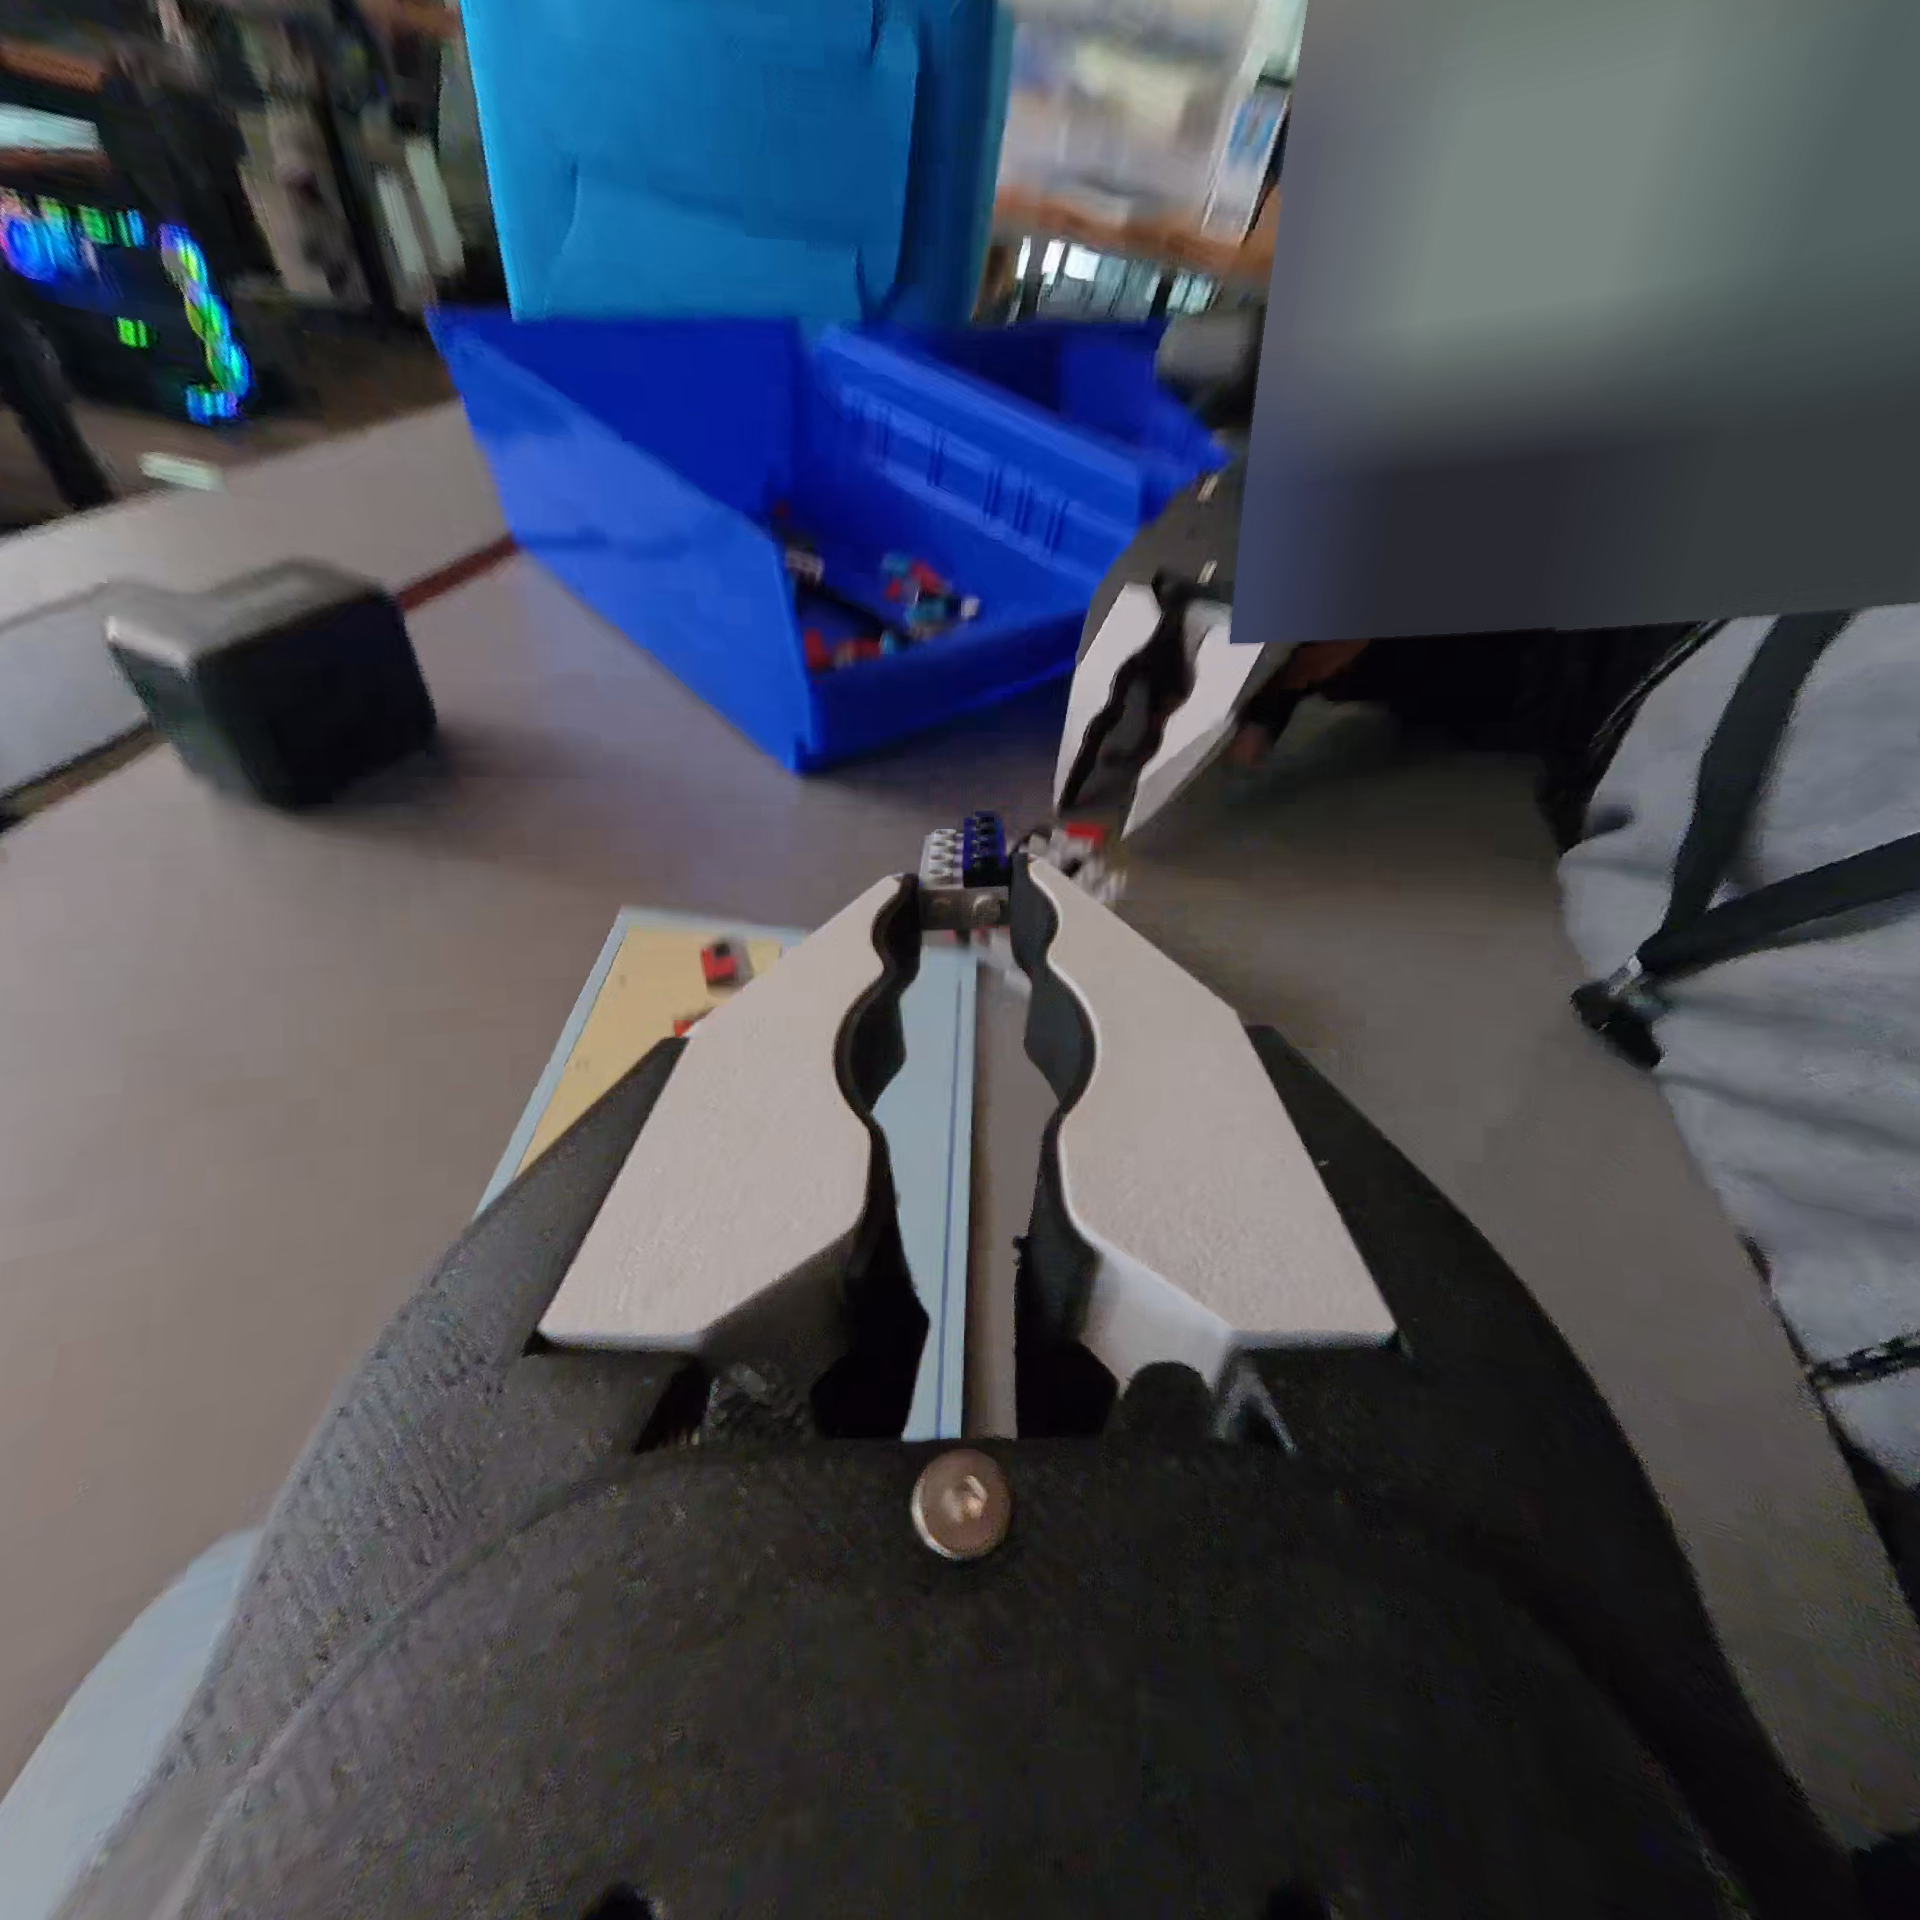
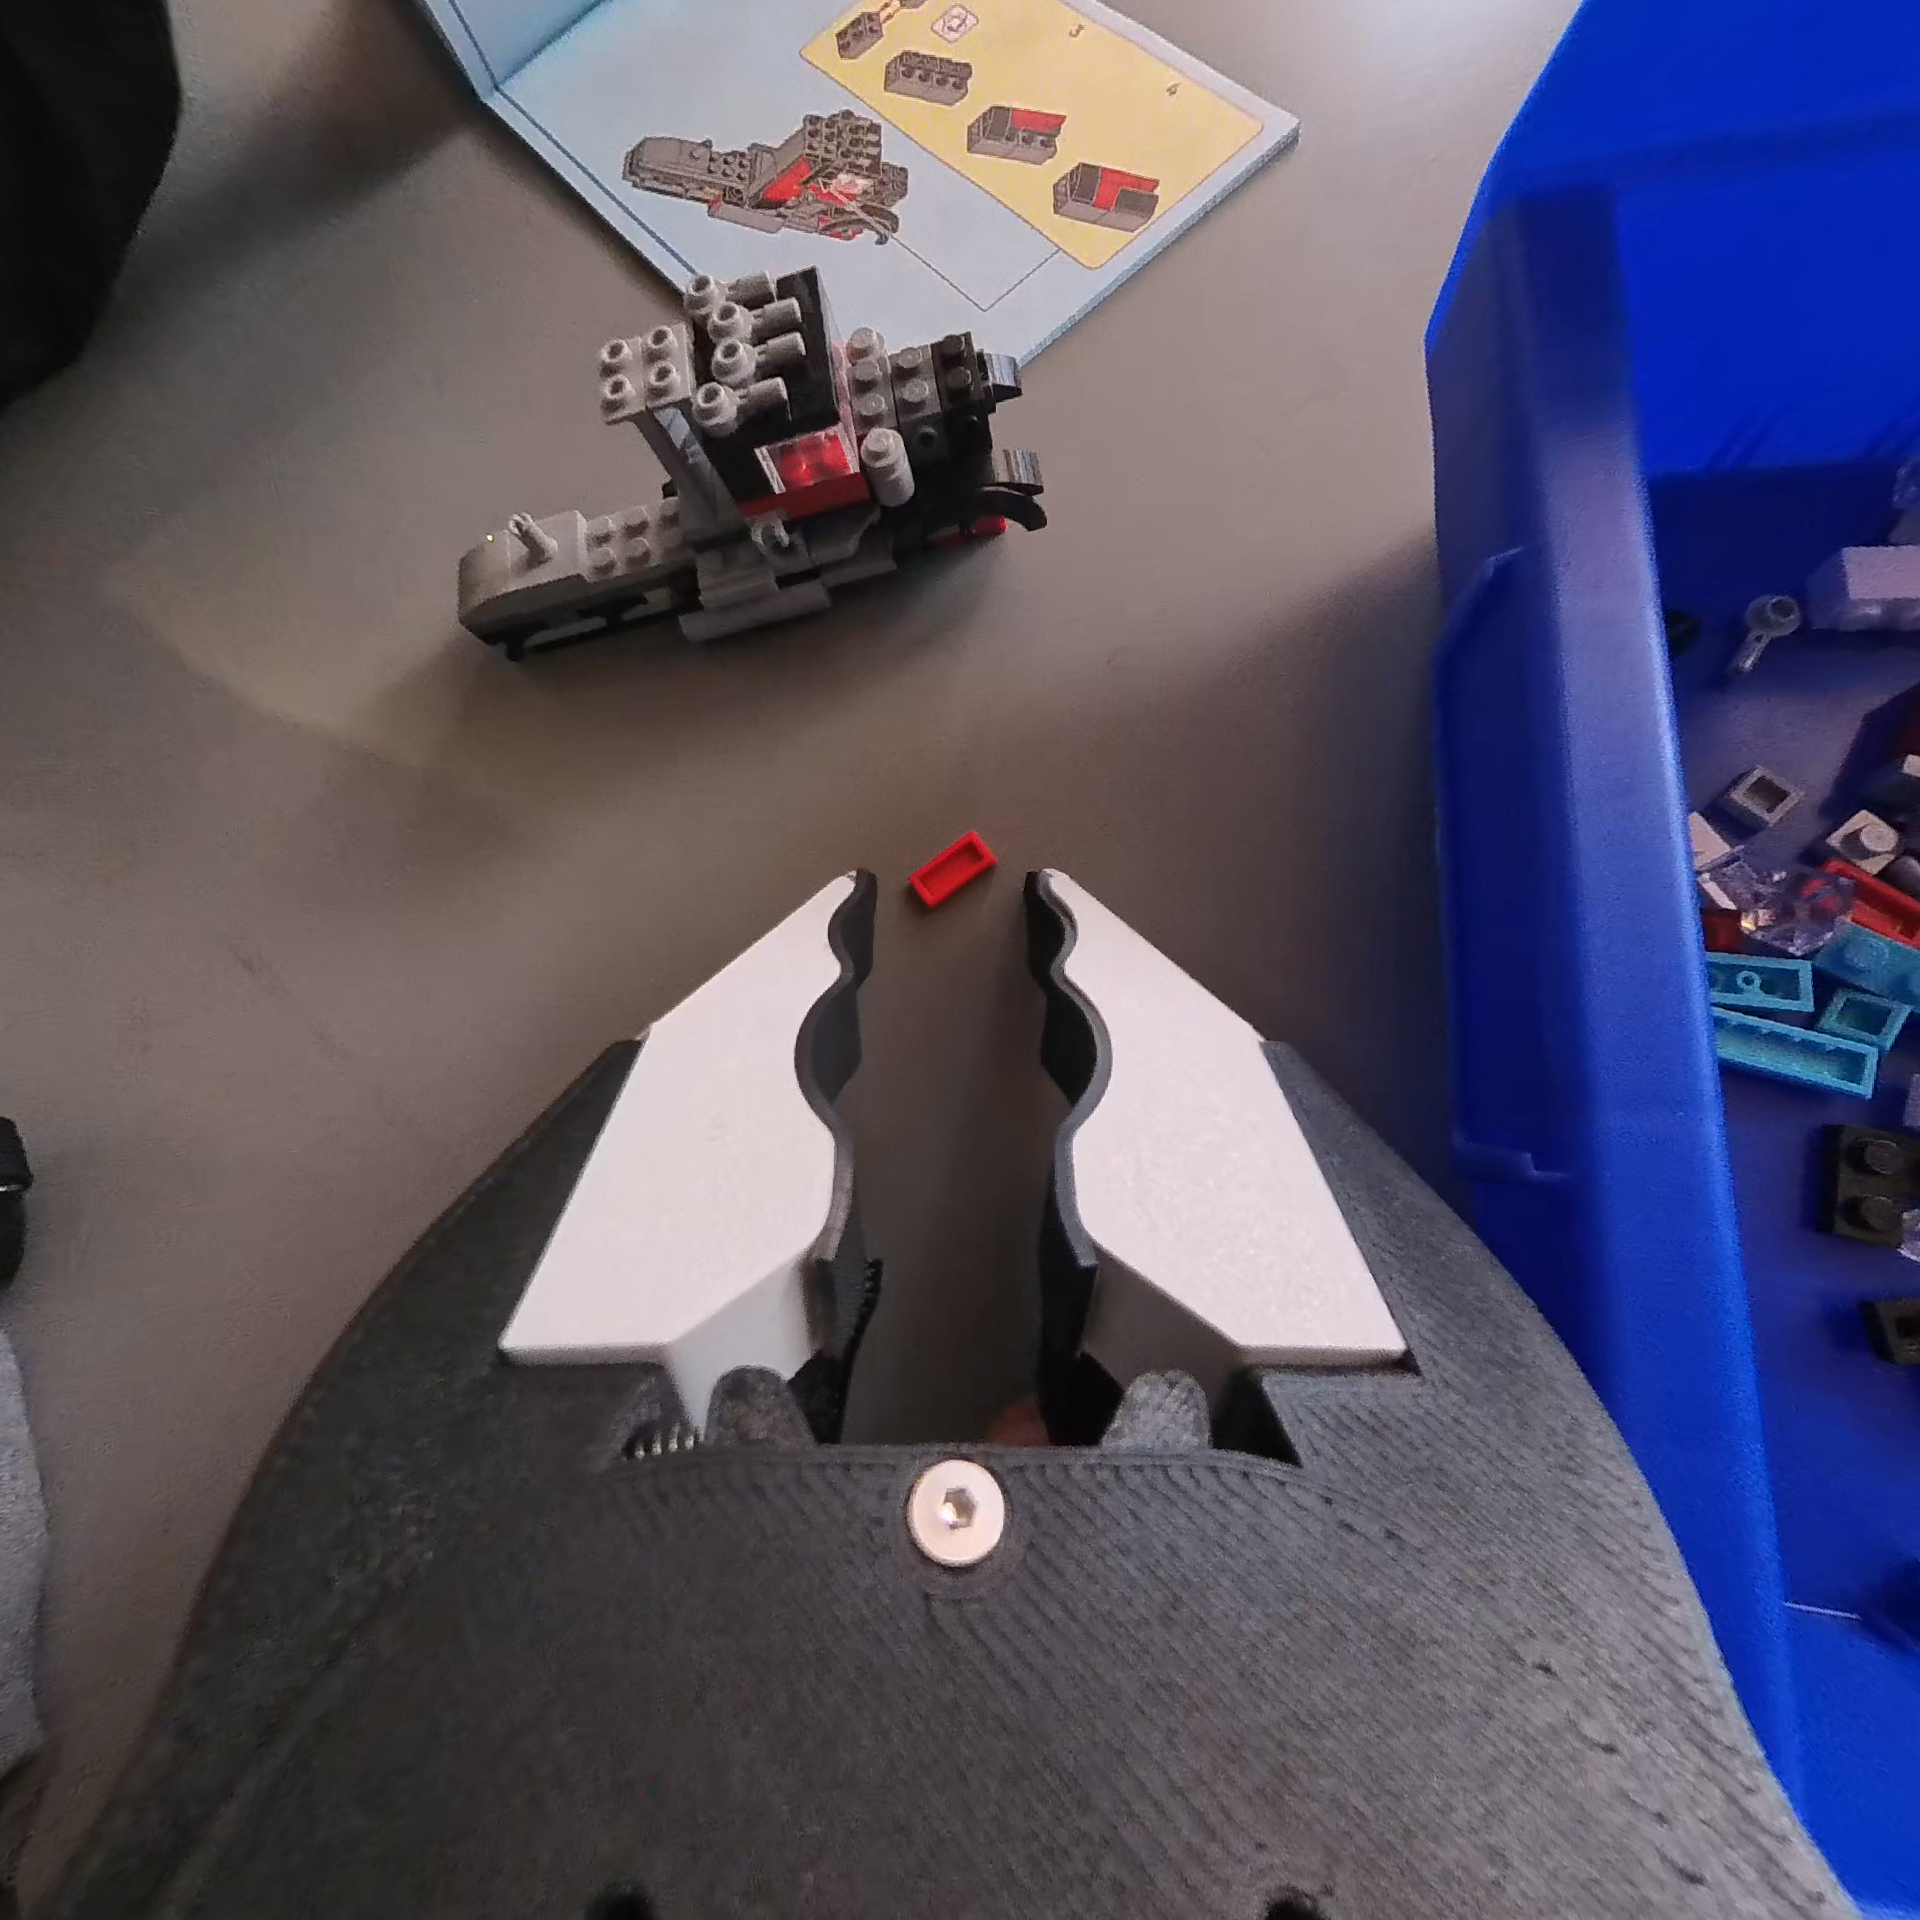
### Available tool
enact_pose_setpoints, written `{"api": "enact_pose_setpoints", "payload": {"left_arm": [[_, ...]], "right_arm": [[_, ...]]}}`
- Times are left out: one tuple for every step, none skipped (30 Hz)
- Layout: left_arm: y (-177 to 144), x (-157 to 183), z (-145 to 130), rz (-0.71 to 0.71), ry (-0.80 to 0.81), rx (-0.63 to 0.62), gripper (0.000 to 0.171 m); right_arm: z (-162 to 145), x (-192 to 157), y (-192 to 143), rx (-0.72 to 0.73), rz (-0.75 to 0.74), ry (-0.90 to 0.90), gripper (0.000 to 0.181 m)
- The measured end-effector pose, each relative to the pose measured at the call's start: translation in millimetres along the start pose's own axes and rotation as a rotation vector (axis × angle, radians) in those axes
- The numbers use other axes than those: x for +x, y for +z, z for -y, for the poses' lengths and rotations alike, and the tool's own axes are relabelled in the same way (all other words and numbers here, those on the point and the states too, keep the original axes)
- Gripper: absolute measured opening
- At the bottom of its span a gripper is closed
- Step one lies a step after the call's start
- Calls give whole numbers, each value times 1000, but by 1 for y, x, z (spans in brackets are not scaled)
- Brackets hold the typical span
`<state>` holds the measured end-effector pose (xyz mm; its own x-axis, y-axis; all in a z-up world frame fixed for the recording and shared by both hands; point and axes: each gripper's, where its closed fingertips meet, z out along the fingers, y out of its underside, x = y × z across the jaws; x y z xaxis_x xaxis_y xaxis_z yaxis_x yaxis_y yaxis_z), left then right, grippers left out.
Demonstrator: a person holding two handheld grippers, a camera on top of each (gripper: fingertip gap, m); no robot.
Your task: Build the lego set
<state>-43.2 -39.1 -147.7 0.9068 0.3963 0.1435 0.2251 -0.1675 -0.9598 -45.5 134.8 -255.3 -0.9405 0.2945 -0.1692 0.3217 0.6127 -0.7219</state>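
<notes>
Right gripper (image 2: 945,879): fingers part-open and empty, pointing down at the table (image 2: 312,883).
Tile (image 2: 951,867): small, red, lying flat on the table just ahead of the right fingertips, in line with the gap and skewed to it.
Left gripper (image 1: 964,878): fingers a narrow gap apart. In its own view the tips frame the model, but the right view shows nothing gripping the model, so I judge it empty.
Model (image 2: 748,488): part-built, grey, black and red, lying free on the table beyond the tile, one end on the corner of the booklet (image 2: 935,156).
Bin (image 2: 1538,727): blue, to the right of the tile, with loose bricks (image 2: 1787,1039) inside.
Step in hand: judged to be picking up the tile to fit onto the model.
Risk 1: the tile is thin and flat on the table. Fingers closing above its edges would slide over it or flick it away.
Risk 2: the tile sits askew to the gap. A pinch across its corners could spin it or leave it crooked for pressing on.
Risk 3: the model is unheld. Pressing a part onto it could tip it or push it along the table, and tall stacked parts may snap off.
Risk 4: the left view is blurred, so how near the left tips are to the model cannot be told. A misjudged closing could knock it.
</notes>
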Motion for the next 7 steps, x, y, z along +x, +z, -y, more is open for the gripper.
{"api": "enact_pose_setpoints", "payload": {"left_arm": [[-1, -1, -8, 10, 1, -50, 17], [-3, 0, -15, 11, -1, -85, 17], [-5, 2, -20, 6, -3, -110, 17], [-7, 4, -23, -3, -4, -124, 17], [-9, 6, -25, -9, -6, -133, 17], [-11, 6, -27, -12, -9, -139, 17], [-12, 7, -28, -16, -14, -144, 17]], "right_arm": [[0, 0, 0, 0, -1, 0, 31], [0, 0, 0, 0, -2, 0, 31], [0, 0, 0, 1, -2, 0, 31], [0, 0, 0, 0, -2, 1, 31], [0, 0, 0, 0, -2, 1, 31], [0, 0, 0, 0, -2, 1, 32], [0, 0, 0, 0, -2, 1, 32]]}}
